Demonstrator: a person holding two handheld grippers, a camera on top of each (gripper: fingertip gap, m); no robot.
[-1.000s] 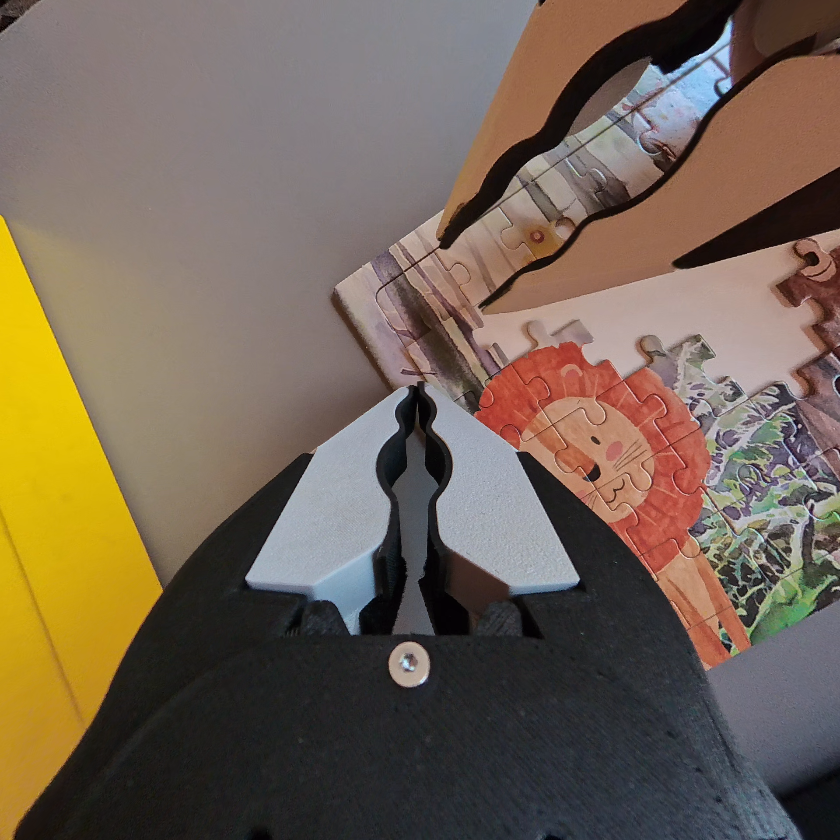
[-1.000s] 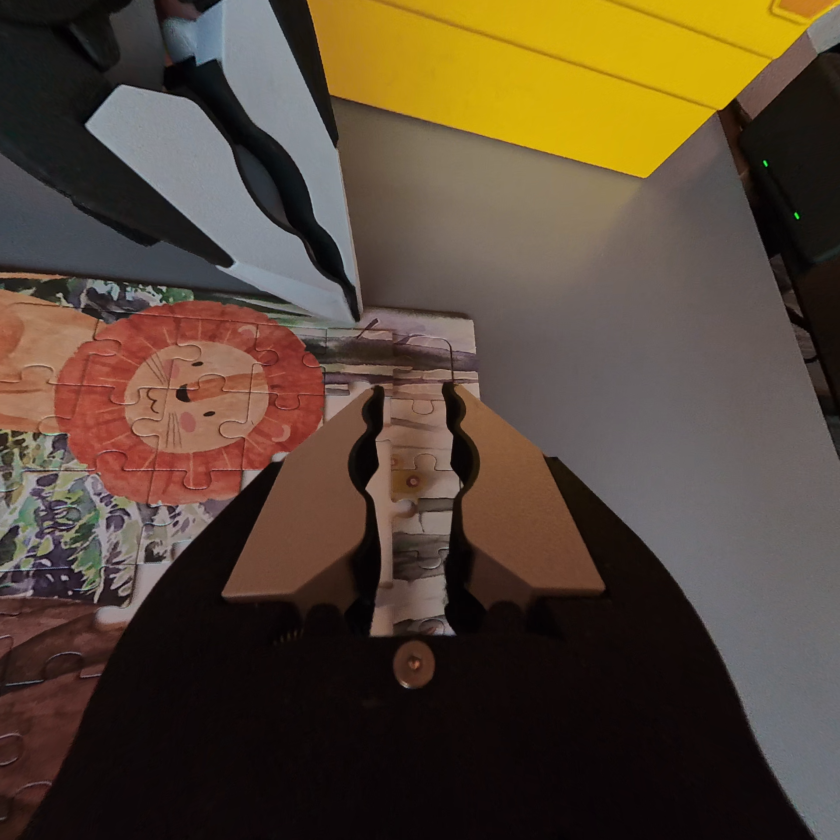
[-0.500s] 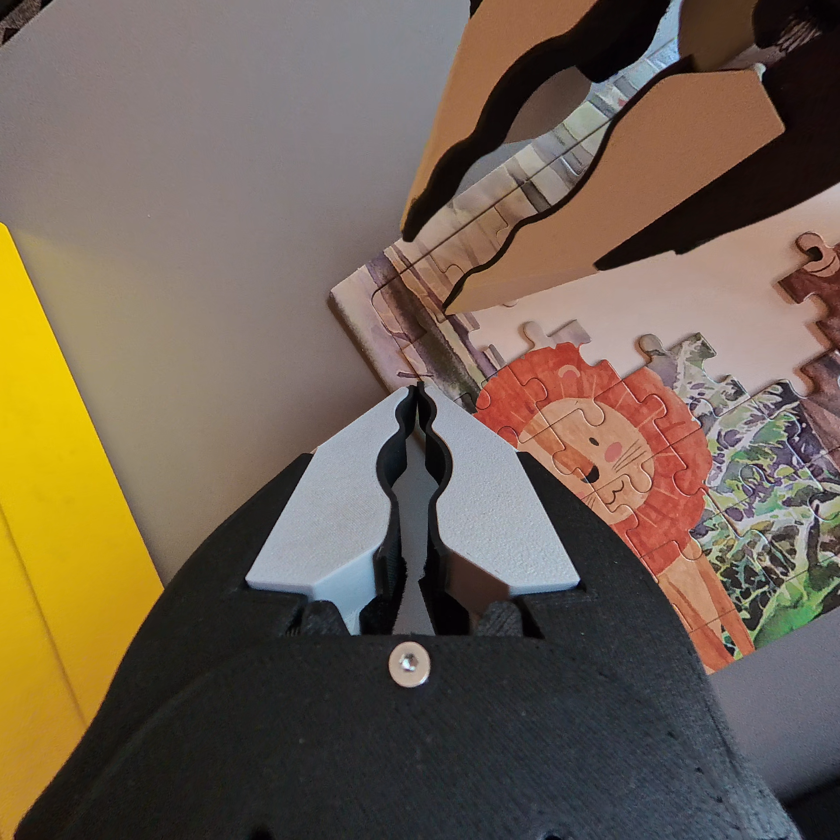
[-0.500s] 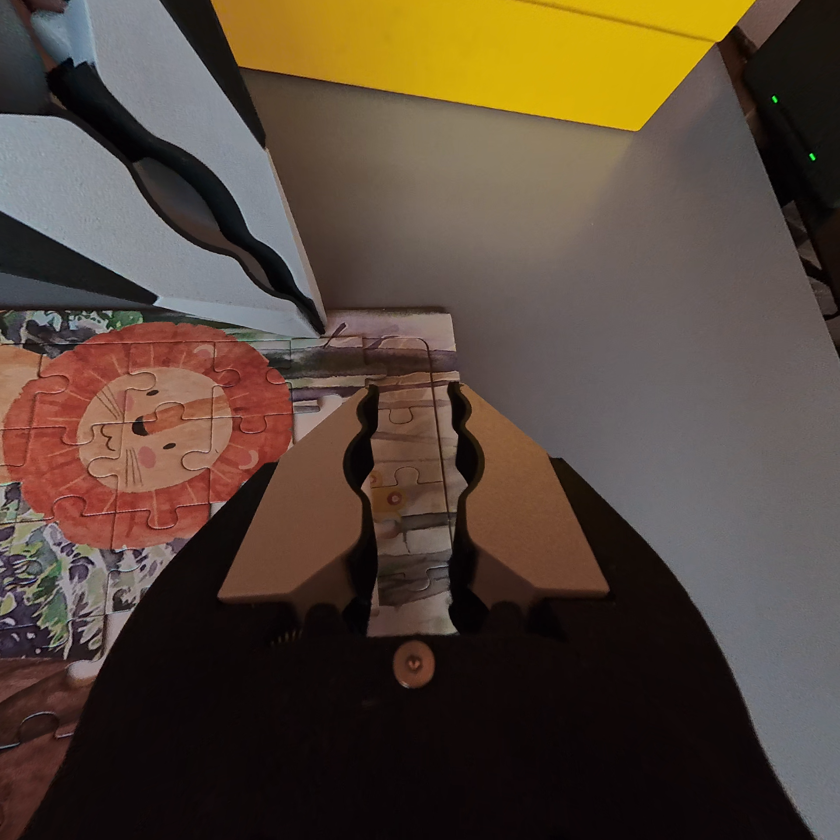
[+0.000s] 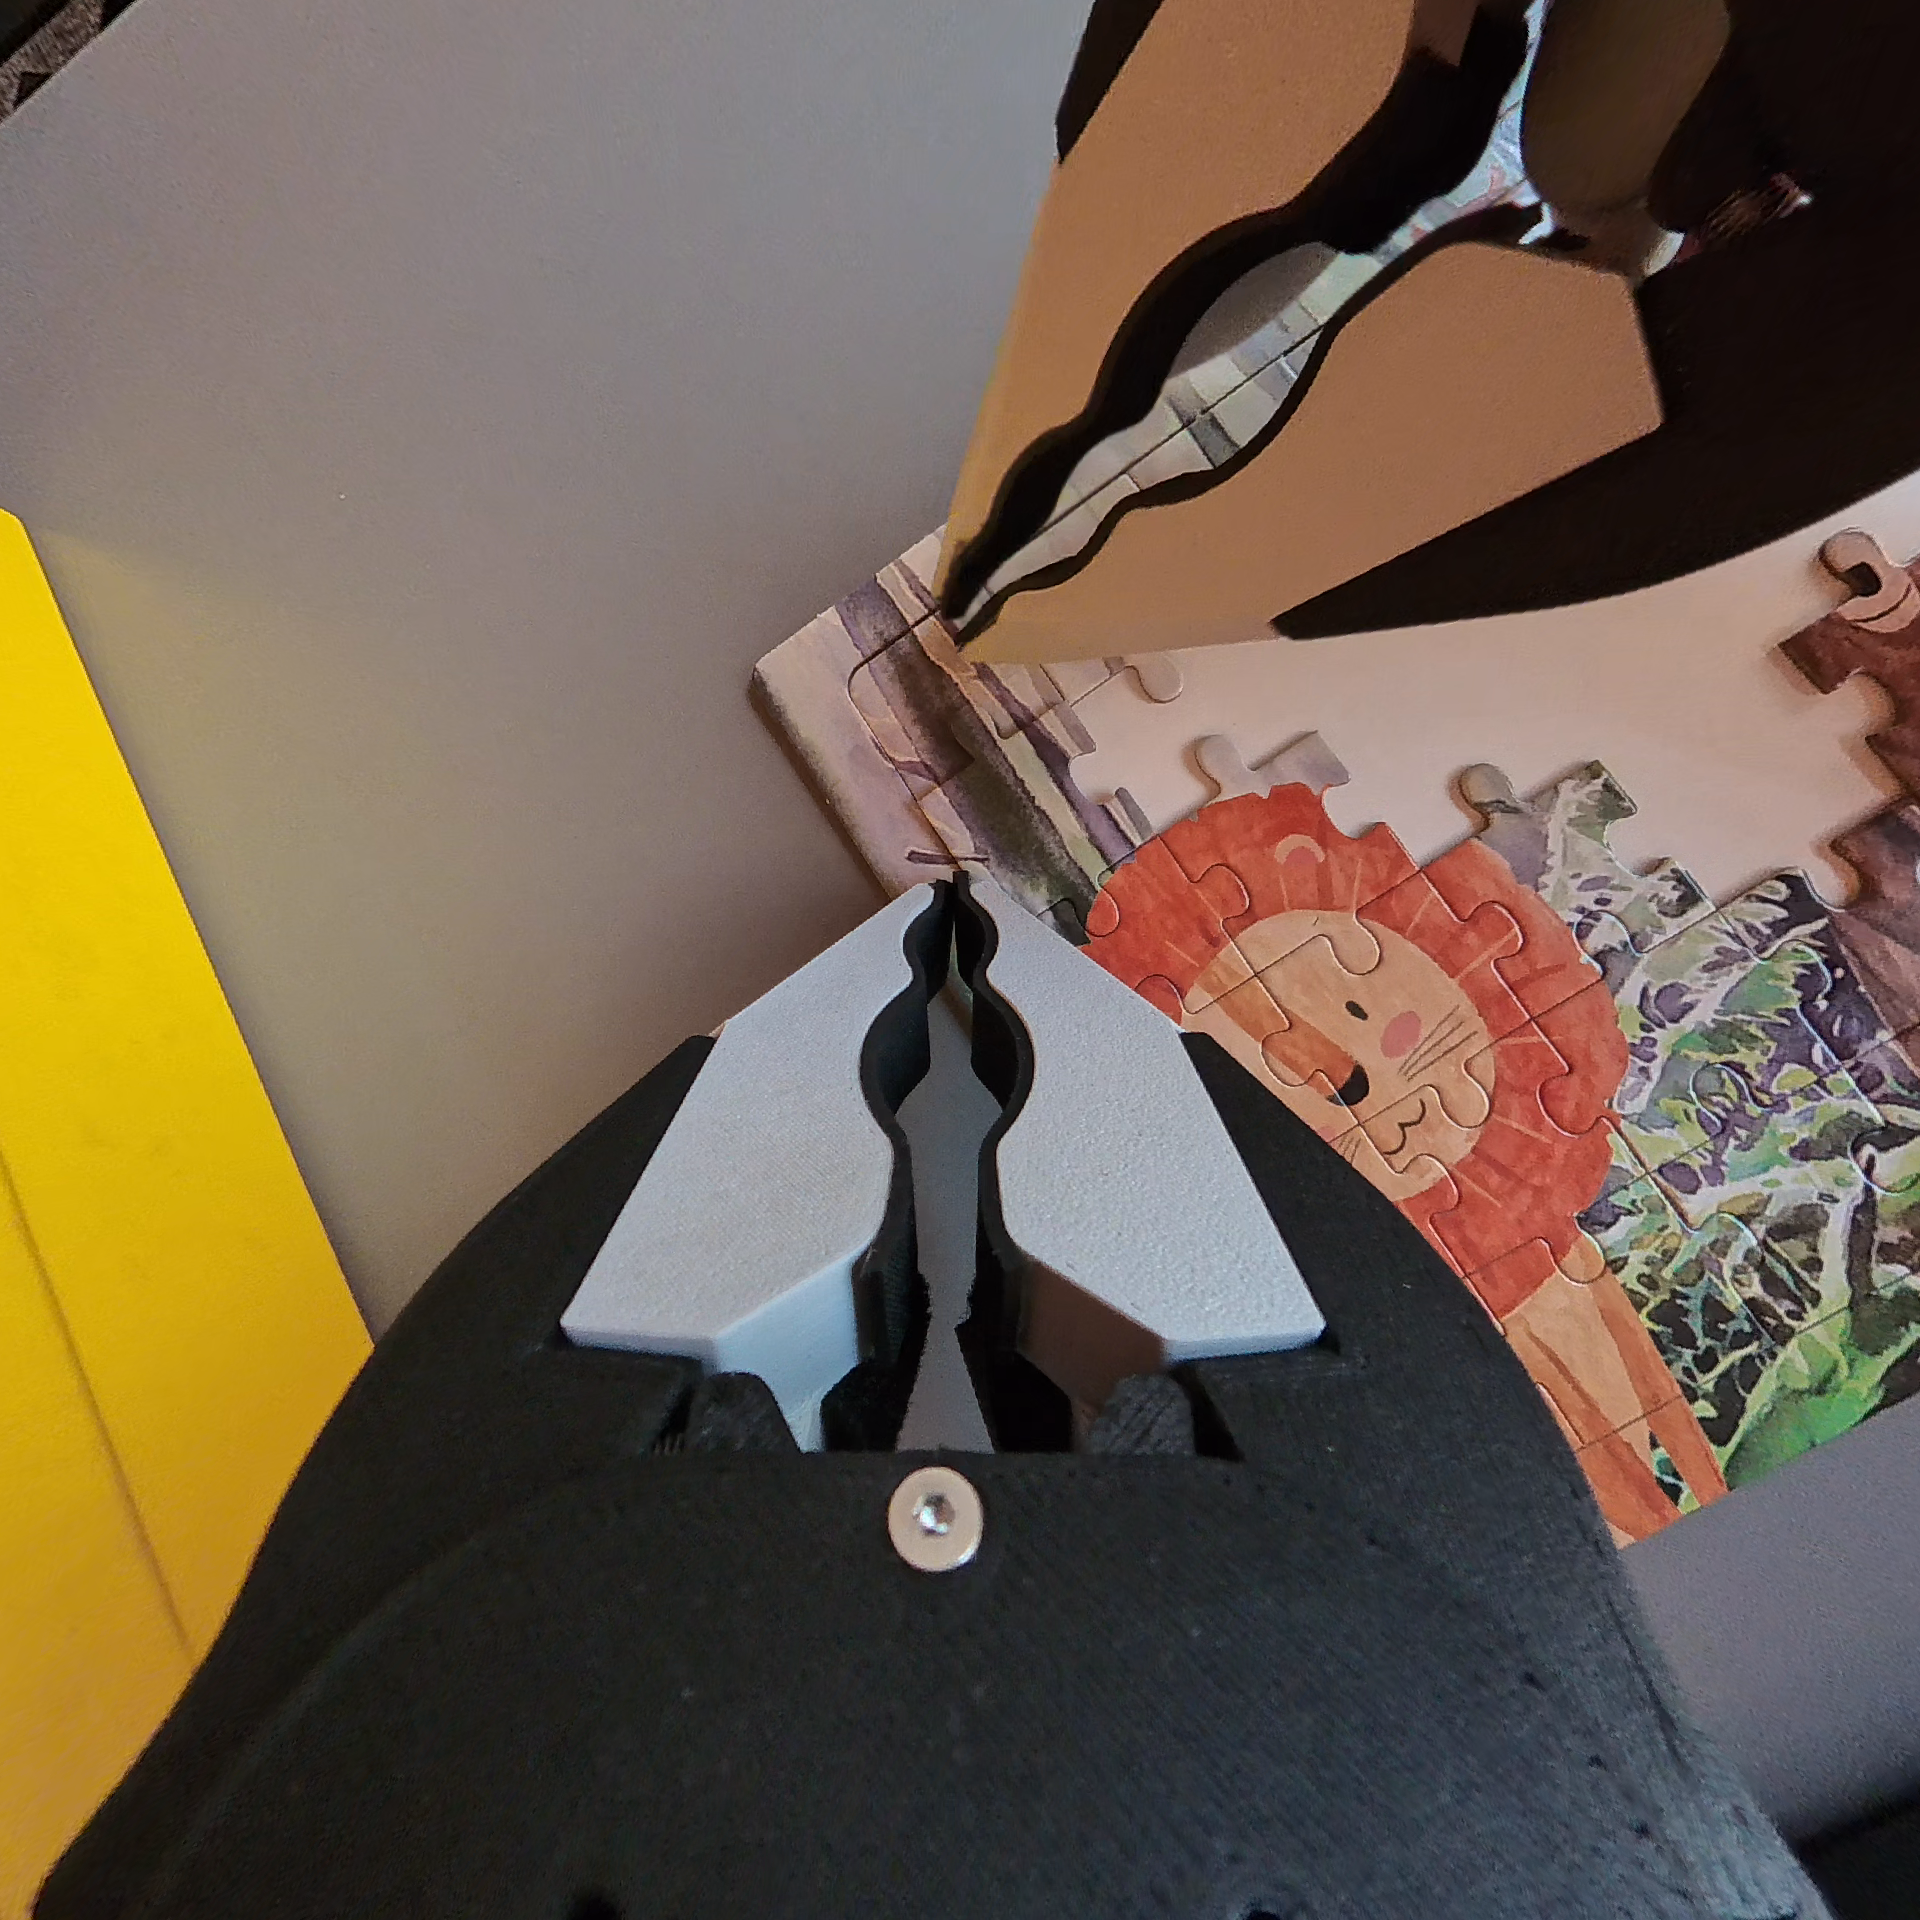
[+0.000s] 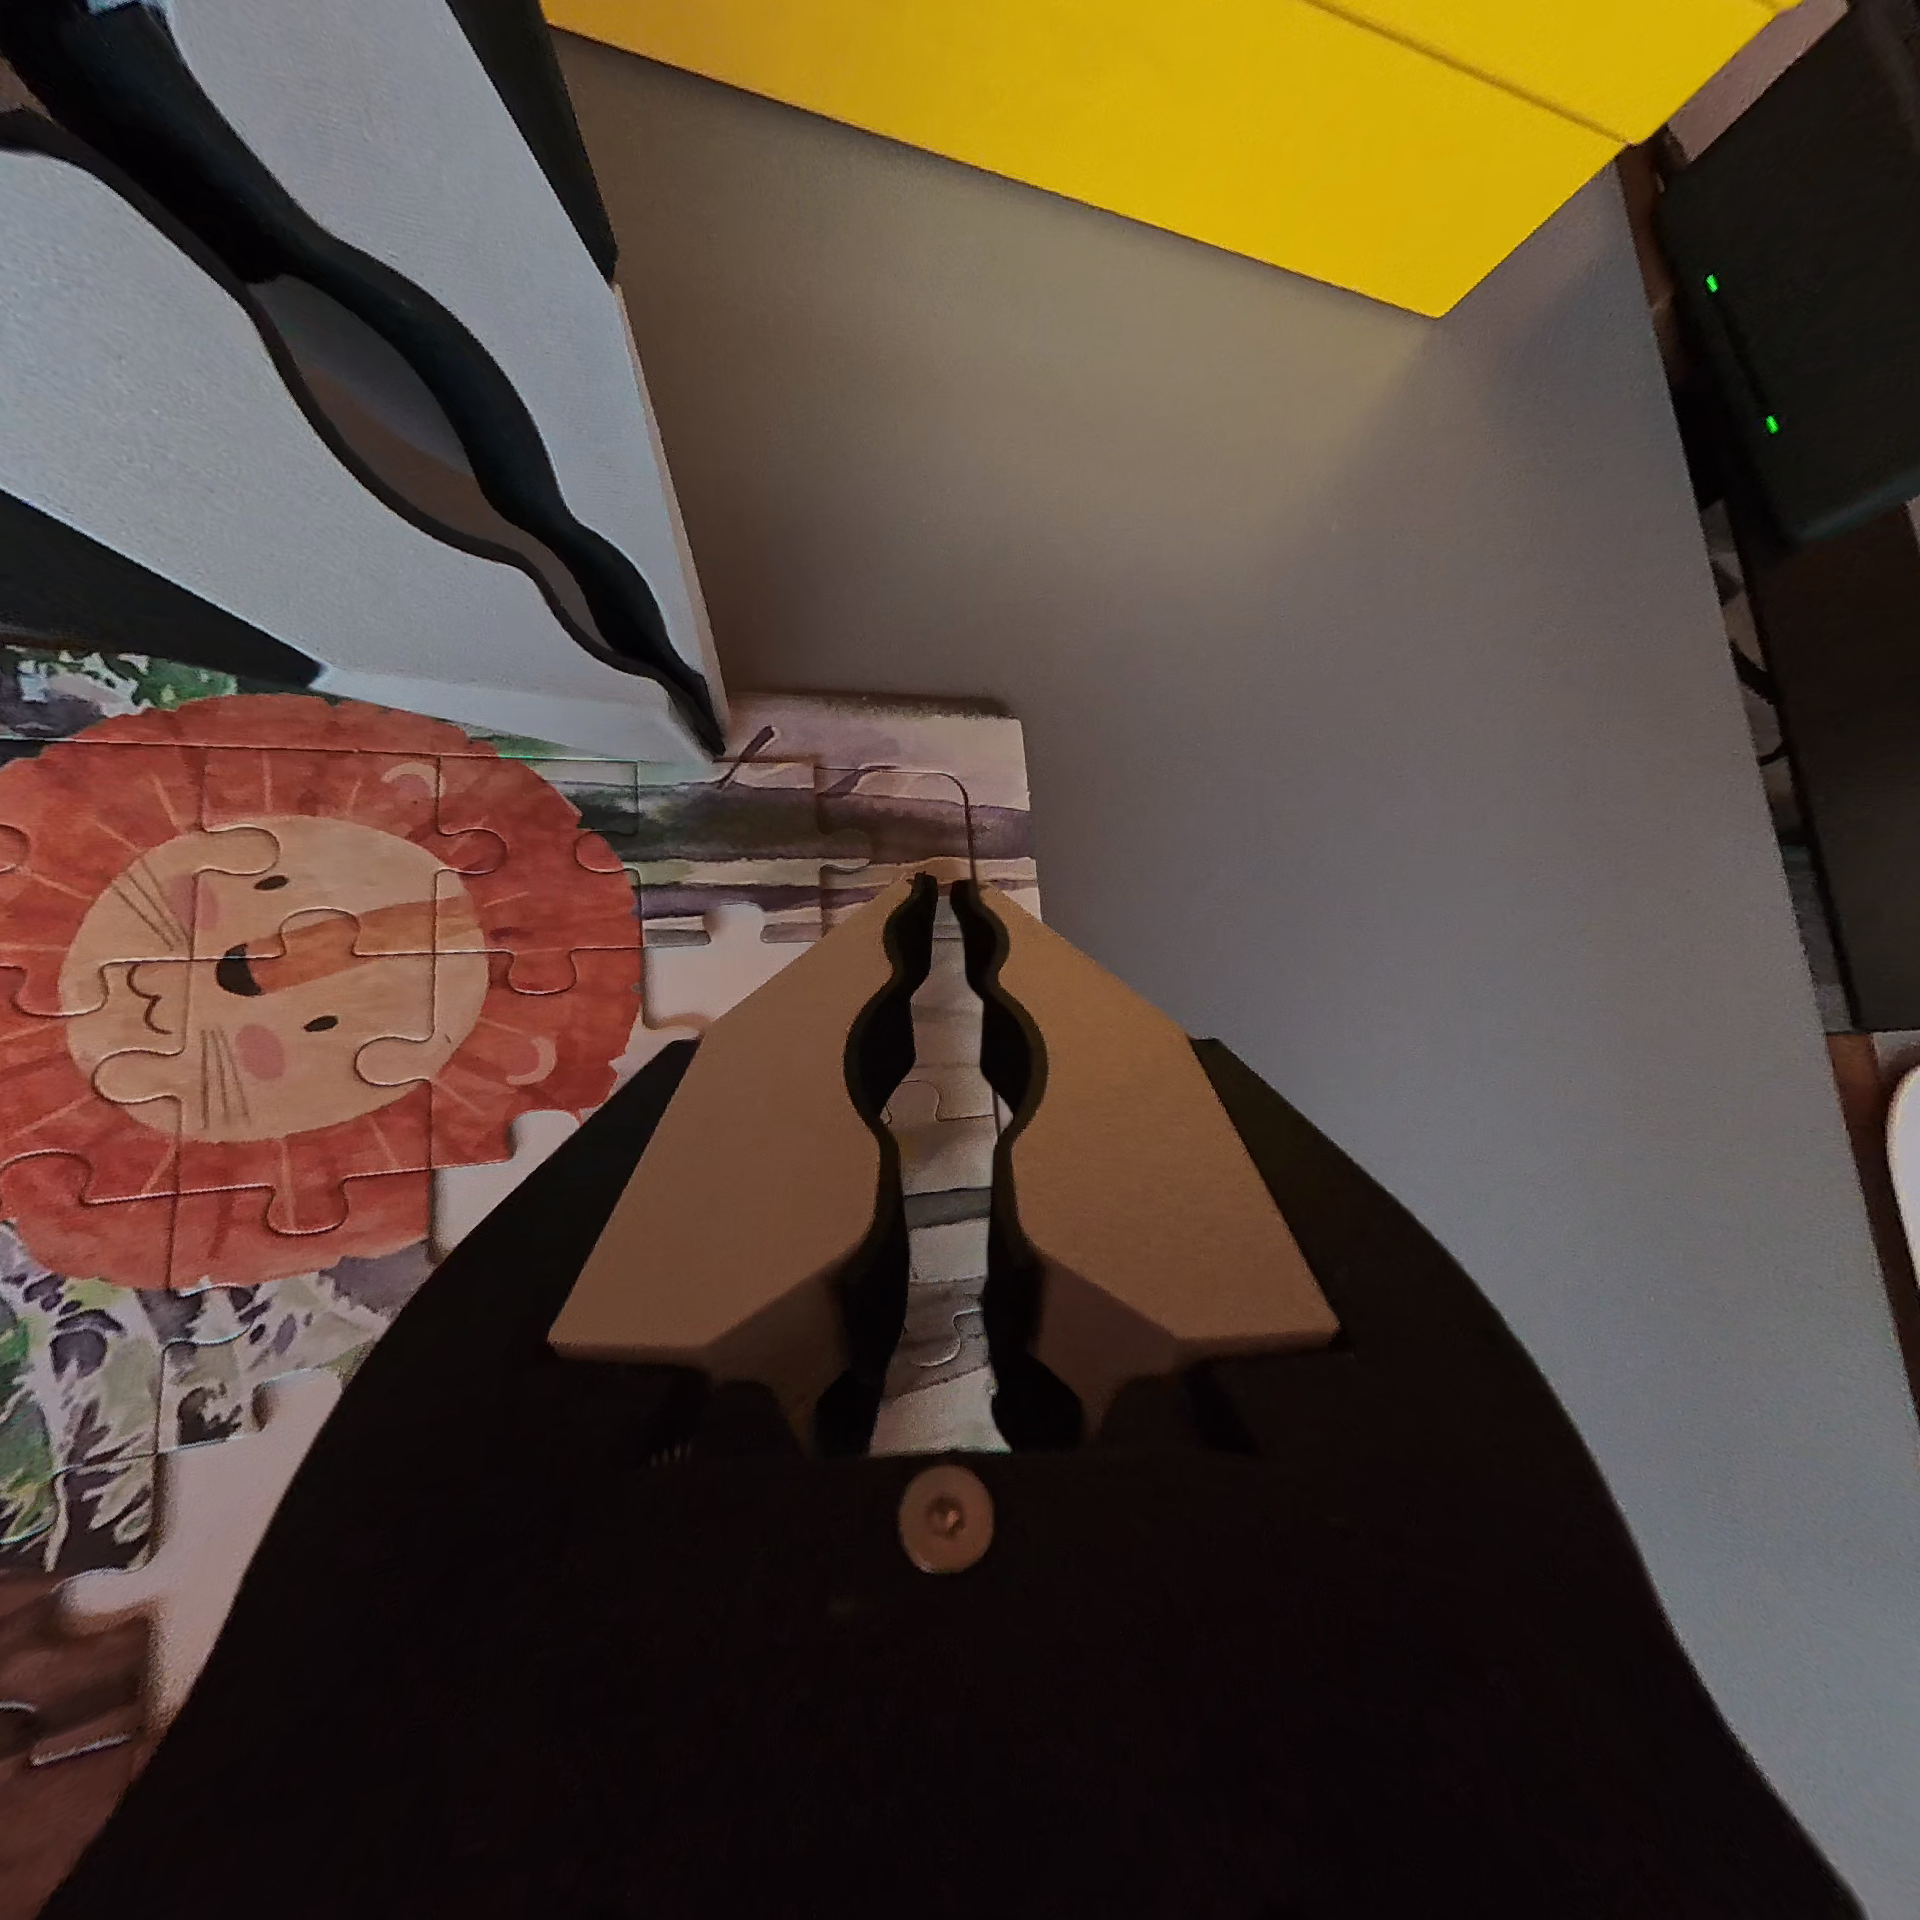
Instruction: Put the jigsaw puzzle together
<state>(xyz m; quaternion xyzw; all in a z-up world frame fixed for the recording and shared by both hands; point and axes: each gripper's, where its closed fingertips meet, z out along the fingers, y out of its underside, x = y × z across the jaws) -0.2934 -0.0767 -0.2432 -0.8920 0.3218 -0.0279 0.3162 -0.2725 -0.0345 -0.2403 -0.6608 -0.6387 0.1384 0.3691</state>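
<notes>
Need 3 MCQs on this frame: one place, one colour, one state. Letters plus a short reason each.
1. Where are the right gripper fingertips?
A. Over the puzzle's corner, at the striped pieces
B. On the yellow panel
C. Over the lion's face

2. What colour are the left gripper fingers?
A. Tan
B. Light grey-blue
C. Yellow

3. What state is the puzzle in?
A. Complete
B. All pieces loose on the table
C. Partly assembled, bare gaps left

Answers:
1. A: in both views its tips sit at the corner by the striped pieces, beside the lion.
2. B: the left wrist view shows grey-blue fingers; the tan ones belong to the right gripper.
3. C: the lion is joined up, but bare backing shows above it.
</notes>
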